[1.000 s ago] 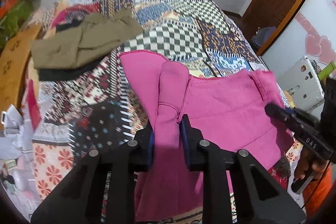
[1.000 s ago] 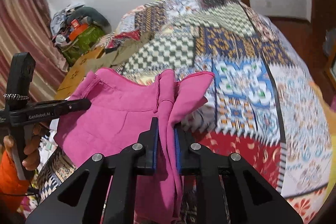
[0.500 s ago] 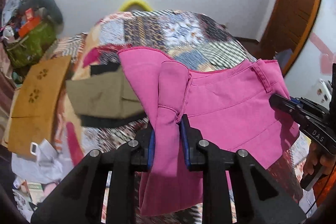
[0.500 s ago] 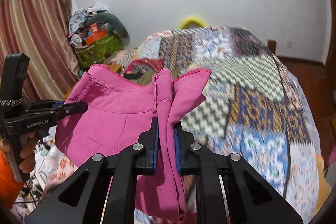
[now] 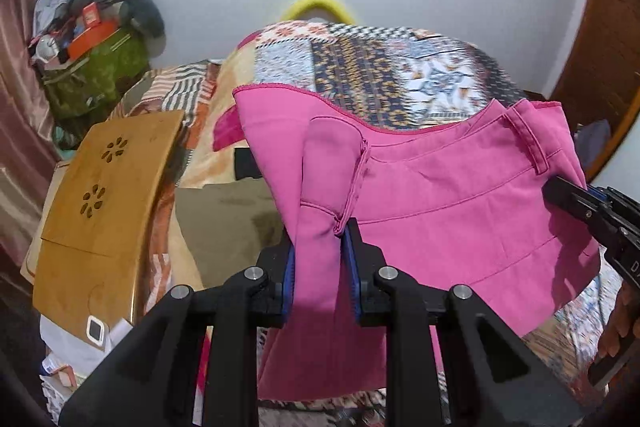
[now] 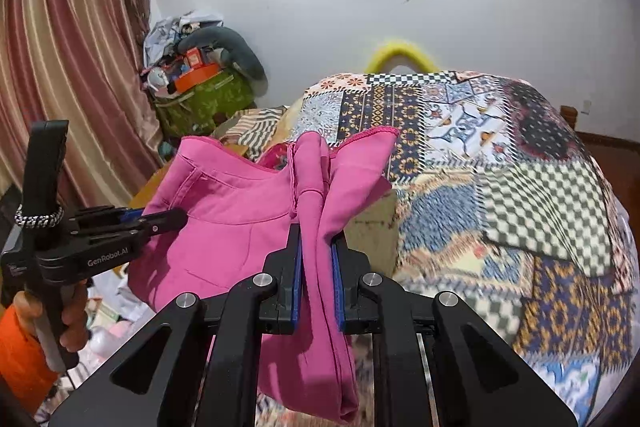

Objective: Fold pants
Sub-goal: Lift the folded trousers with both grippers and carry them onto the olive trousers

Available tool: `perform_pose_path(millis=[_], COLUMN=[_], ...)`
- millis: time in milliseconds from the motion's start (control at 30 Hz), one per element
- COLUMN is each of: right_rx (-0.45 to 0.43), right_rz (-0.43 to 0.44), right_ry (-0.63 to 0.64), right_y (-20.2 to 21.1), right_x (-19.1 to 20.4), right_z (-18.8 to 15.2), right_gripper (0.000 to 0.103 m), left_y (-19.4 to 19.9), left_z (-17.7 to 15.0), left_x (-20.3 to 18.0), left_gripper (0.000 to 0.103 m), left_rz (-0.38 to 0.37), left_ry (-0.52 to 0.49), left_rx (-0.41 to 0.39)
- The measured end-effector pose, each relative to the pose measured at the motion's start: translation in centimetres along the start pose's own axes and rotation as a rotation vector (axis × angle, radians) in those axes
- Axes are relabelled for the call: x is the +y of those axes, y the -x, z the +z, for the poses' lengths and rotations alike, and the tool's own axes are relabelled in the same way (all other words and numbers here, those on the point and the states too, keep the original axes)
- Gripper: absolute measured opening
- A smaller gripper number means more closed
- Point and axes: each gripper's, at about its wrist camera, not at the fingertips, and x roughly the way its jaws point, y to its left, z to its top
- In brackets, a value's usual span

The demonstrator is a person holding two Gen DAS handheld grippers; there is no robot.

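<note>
The pink pants [image 5: 460,211] hang in the air above the patchwork bedspread [image 5: 400,67], stretched between both grippers by the waistband. My left gripper [image 5: 318,239] is shut on one bunched end of the waistband. My right gripper [image 6: 316,239] is shut on the other bunched end of the pants [image 6: 224,223]. Each gripper shows in the other's view: the right one [image 5: 580,203] at the right edge, the left one [image 6: 160,221] at the left. The lower part of the pants hangs below the jaws, out of sight.
Folded olive and black clothes [image 5: 232,215] lie on the bed behind the pants. A wooden lap table [image 5: 104,199] stands at the left bedside. A green bag with clutter [image 6: 200,99] and curtains [image 6: 68,75] are at the left; a wooden door [image 5: 600,27] is at the right.
Both grippers have lifted the pink pants up off the bed and tilted upward; more of the wall and the room's far end shows now. Both grips stay unchanged.
</note>
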Motion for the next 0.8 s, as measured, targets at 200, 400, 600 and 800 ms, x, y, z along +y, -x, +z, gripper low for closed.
perform_pose_path(millis=[200, 400, 600, 800], right_rx=[0.06, 0.114, 0.222, 0.264], right_rz=[-0.015, -0.038, -0.061, -0.041], right_ry=[0.006, 0.039, 0.072, 0.023], right_y=[-5.5, -9.6, -13.4, -13.5], right_x=[-0.5, -1.2, -2.5, -4.0], right_z=[0.9, 0.5, -1.6, -2.6], right_gripper=[0.011, 0.011, 0.011, 0.014], left_y=[-5.3, -10.6, -14.2, -13.7], left_z=[0.7, 0.2, -0.9, -1.7], left_x=[1.2, 2.2, 3.5, 5.1], left_gripper=[0.022, 0.022, 0.028, 0.058], left_rz=[0.026, 0.023, -0.042, 0.025], left_ry=[0.004, 0.015, 0.054, 0.065], left_rx=[0.038, 0.076, 0.12, 0.109])
